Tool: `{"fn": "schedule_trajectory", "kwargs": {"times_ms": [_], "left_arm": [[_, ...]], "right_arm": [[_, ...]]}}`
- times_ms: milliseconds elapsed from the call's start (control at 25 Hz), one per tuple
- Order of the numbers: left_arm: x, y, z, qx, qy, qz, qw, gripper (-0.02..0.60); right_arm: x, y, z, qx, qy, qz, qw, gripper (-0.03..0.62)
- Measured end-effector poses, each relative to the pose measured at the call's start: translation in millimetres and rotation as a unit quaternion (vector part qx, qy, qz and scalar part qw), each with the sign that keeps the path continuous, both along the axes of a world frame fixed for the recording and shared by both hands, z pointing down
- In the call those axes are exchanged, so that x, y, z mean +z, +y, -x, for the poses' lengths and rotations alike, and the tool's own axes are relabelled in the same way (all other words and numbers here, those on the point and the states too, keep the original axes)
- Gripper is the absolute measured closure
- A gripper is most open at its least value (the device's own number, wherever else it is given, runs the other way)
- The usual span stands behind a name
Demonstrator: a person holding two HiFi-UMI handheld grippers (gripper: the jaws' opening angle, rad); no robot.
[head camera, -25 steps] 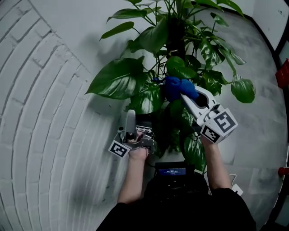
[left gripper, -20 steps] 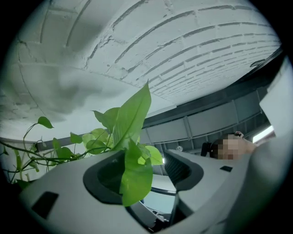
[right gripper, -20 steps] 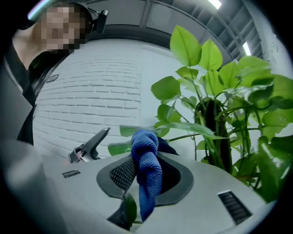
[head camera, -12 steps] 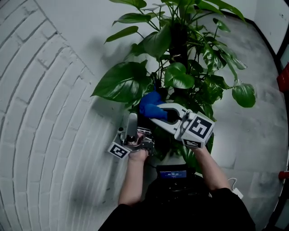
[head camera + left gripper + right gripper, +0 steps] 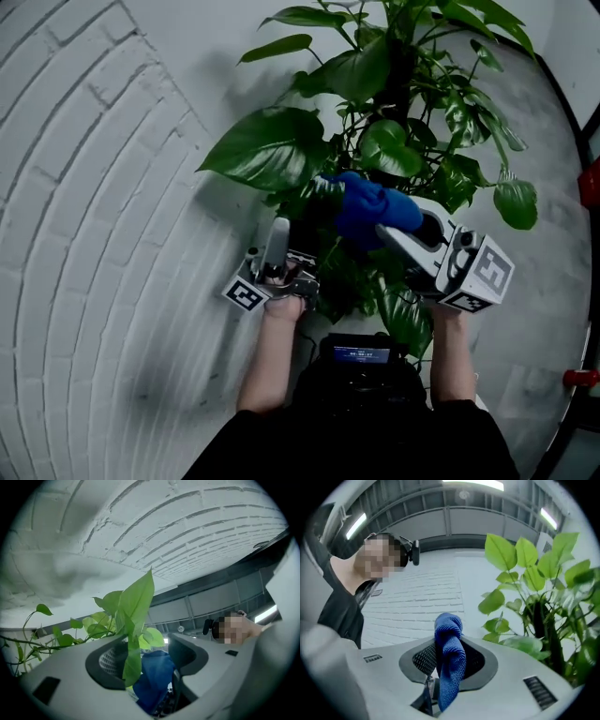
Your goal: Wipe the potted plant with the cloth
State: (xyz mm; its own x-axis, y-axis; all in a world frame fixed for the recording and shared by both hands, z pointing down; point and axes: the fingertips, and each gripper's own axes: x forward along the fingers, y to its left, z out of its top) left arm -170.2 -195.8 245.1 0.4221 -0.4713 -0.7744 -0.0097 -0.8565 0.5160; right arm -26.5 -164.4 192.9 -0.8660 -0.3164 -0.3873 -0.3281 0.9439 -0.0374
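Right gripper had its jaws clamped on the blue cloth, which bunched up above the pads and lay amid the lower front leaves of the potted plant. Behind the potted plant and to its left curved a white brick wall. The plant's green stems spread up and outward, and its broad leaf reached left toward the wall. Left gripper sat at the plant's lower left edge, under that broad leaf, pointing upward with its jaws apart. Between them stood one narrow leaf of the plant, close to the left pad, with a gap to the right pad, so it was not squeezed.
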Motion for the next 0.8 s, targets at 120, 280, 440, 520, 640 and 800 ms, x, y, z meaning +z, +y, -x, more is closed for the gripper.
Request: {"fn": "schedule_trajectory", "kwargs": {"times_ms": [120, 280, 440, 520, 640, 800], "left_arm": [[9, -2, 9, 0.011, 0.03, 0.011, 0.9994, 0.318], [25, -8, 27, 0.009, 0.067, 0.031, 0.9972, 0.319], [8, -6, 20, 0.011, 0.062, 0.005, 0.998, 0.303], [-6, -5, 16, 0.013, 0.059, -0.015, 0.9981, 0.298], [-20, 0, 13, 0.014, 0.05, -0.04, 0.9979, 0.298], [-26, 11, 8, 0.012, 0.011, -0.067, 0.9976, 0.296]], "right_arm": [[-9, -26, -21, 0.107, 0.021, 0.012, 0.994, 0.479], [7, -46, -15, 0.165, 0.079, 0.033, 0.983, 0.479], [18, -59, 10, 0.169, 0.125, 0.036, 0.977, 0.479], [25, -66, 29, 0.154, 0.145, 0.044, 0.976, 0.479], [39, -63, 61, 0.112, 0.172, 0.052, 0.977, 0.479], [51, -39, 98, 0.05, 0.195, 0.045, 0.979, 0.479]]}}
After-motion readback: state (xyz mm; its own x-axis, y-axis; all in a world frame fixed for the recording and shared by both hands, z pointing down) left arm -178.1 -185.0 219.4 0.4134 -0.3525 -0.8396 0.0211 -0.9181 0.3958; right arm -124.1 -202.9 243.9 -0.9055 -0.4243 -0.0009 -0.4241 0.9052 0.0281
